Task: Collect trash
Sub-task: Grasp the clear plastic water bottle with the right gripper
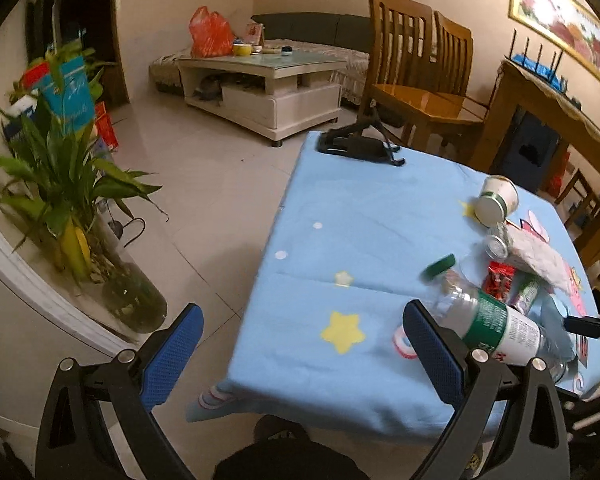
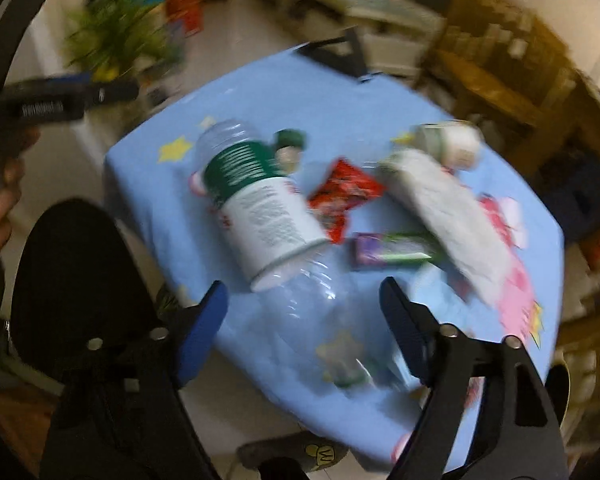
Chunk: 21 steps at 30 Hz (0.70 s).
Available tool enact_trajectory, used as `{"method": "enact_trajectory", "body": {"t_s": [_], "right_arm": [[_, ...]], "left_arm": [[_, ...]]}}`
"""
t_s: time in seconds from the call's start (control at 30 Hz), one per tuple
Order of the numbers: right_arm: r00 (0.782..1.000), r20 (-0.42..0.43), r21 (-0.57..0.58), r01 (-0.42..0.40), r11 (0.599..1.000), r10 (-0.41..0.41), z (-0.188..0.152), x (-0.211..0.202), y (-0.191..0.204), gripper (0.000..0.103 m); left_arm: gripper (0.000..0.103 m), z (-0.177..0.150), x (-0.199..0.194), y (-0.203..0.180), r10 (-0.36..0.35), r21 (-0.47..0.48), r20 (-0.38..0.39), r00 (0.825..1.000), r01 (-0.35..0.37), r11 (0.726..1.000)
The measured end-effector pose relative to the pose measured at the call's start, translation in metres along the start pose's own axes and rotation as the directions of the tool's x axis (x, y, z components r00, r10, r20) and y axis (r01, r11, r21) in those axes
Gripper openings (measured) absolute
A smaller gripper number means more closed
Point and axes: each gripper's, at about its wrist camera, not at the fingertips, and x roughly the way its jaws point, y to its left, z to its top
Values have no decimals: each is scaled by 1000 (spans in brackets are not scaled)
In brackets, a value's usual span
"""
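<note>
A clear plastic bottle point(image 2: 260, 208) with a green and white label lies on the blue tablecloth point(image 2: 300, 100); it also shows in the left wrist view point(image 1: 500, 324). Its base lies between the spread fingers of my right gripper point(image 2: 304, 300), which is open; the view is blurred. A green cap point(image 1: 440, 266) lies near the bottle's neck. A red wrapper point(image 2: 344, 196), a purple wrapper point(image 2: 384, 250), a white packet point(image 2: 444, 208), a white paper cup point(image 1: 496, 200) and a small can point(image 1: 498, 242) lie on the cloth. My left gripper point(image 1: 300, 332) is open and empty over the table's left front edge.
A black phone stand point(image 1: 360, 144) sits at the table's far edge. A potted plant point(image 1: 72, 208) stands on a white ledge at left. Wooden chairs point(image 1: 420, 72) stand behind the table, with a coffee table point(image 1: 268, 88) and sofa further back.
</note>
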Motion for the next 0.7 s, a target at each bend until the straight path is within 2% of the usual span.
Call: {"method": "enact_trajectory", "body": {"t_s": [0.03, 0.17, 0.23, 0.3, 0.37, 0.43, 0.5, 0.57, 0.6, 0.67, 0.7], "right_arm": [[1000, -21, -30, 21, 999, -21, 5, 10, 3, 77], [996, -88, -109, -4, 994, -6, 19, 40, 13, 78], [992, -124, -159, 3, 987, -23, 20, 53, 21, 71], [991, -124, -203, 34, 979, -60, 18, 55, 30, 67], [992, -125, -181, 2, 984, -25, 17, 53, 26, 66], [993, -101, -111, -71, 991, 60, 17, 46, 16, 66], [991, -45, -18, -130, 991, 129, 17, 32, -3, 66], [975, 37, 89, -220, 972, 217, 16, 17, -27, 65], [961, 105, 144, -271, 952, 258, 15, 9, -41, 65], [919, 247, 293, -374, 880, 309, 4, -8, -83, 65], [887, 327, 361, -436, 824, 326, -5, -15, -105, 65]], "left_arm": [[97, -1, -1, 5, -2, -5, 11, 1000, 2, 1000], [97, -2, -1, 14, -53, -14, 17, 998, 54, 998], [97, -4, 1, 17, -52, -20, 27, 998, 53, 998], [97, -3, 2, 19, -37, -34, 52, 998, 39, 999], [97, -3, -1, 21, -10, -65, 104, 994, 17, 998], [97, 1, 1, 17, -19, -35, 103, 995, 23, 999], [97, 7, 8, 6, -21, 20, 76, 997, 19, 1000], [97, 11, 14, -4, -25, 48, 62, 998, 22, 999], [97, 13, 19, -10, -44, 66, 47, 998, 40, 997], [97, 17, 27, -22, -91, 94, 16, 996, 89, 992], [97, 19, 31, -29, -114, 108, 4, 993, 113, 988]]}}
